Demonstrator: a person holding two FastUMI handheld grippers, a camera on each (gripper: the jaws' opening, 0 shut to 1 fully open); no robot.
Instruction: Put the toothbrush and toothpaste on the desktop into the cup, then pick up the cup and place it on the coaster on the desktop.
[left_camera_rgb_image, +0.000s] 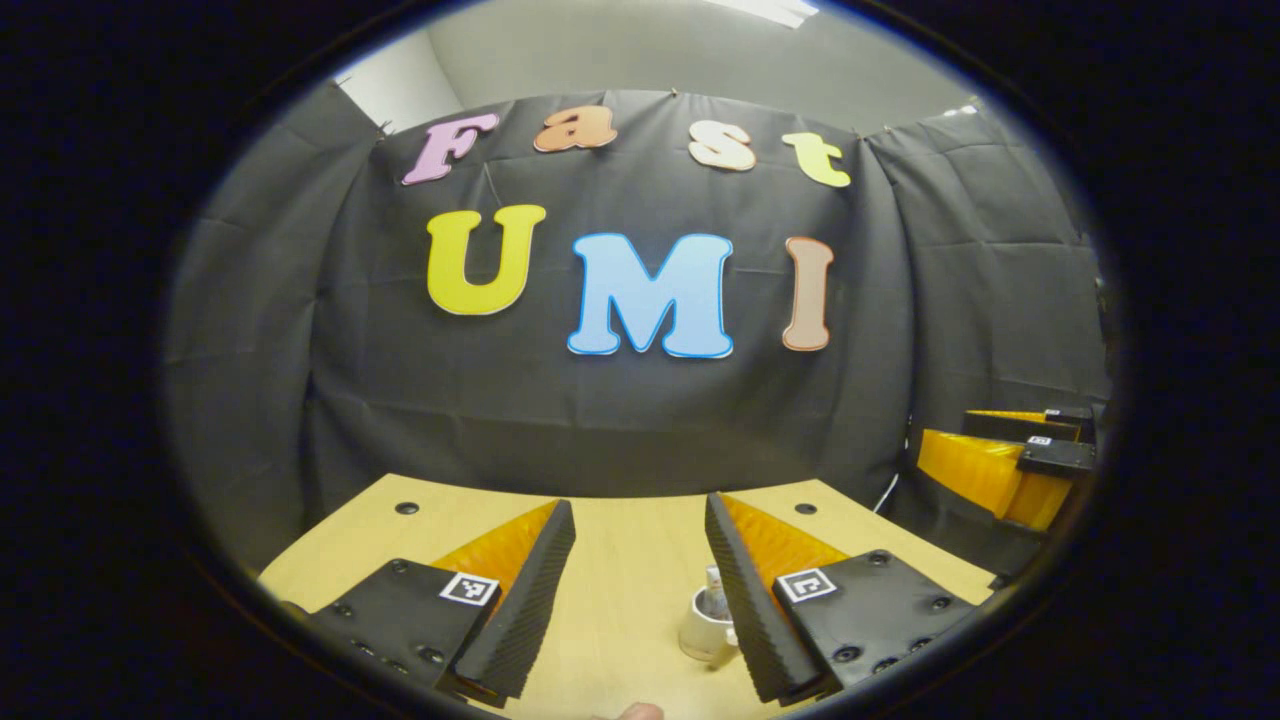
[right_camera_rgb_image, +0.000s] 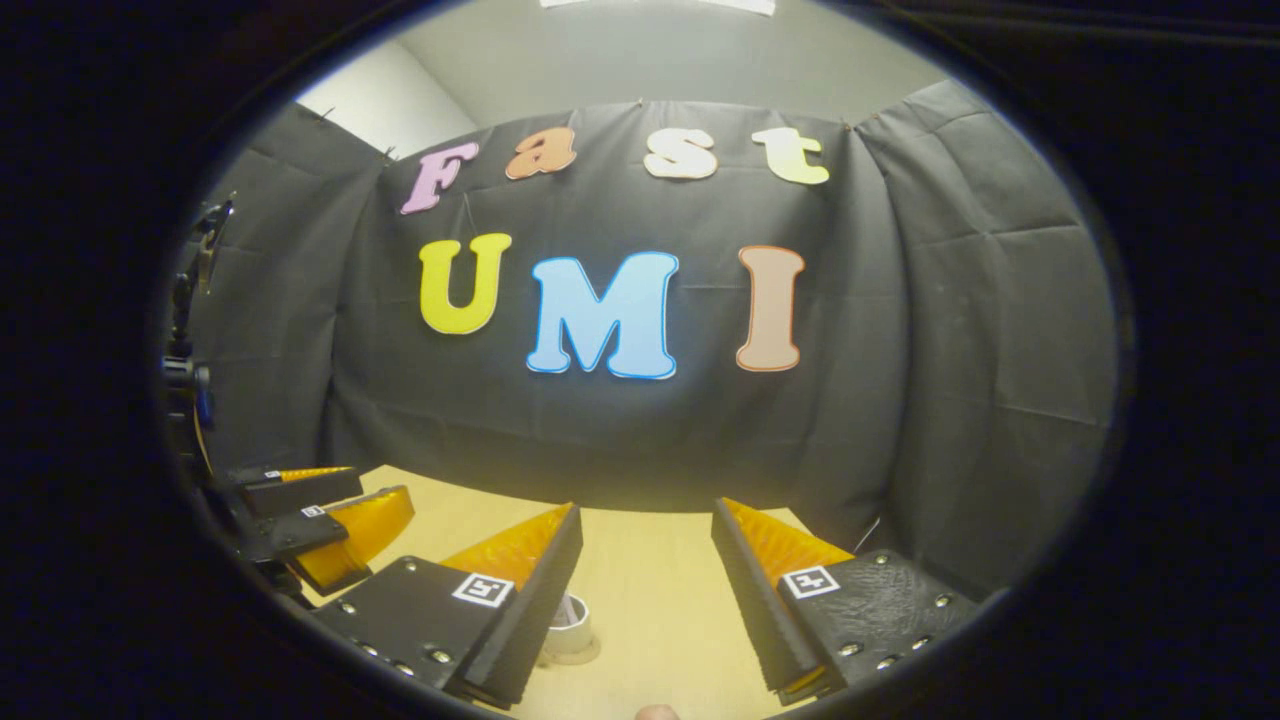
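Note:
In the left gripper view my left gripper is open, held above the wooden desktop. A white cup stands on the desktop below, close beside the right finger, with something upright in it. The right gripper hangs off the table's right side in that view. In the right gripper view my right gripper is open, with nothing between its fingers. The white cup peeks out from behind its left finger. The left gripper shows at the left there.
The black cloth wall hangs right behind the table's far edge. Two dark screw holes sit near the desktop's back corners. A fingertip shows at the bottom edge of the left gripper view.

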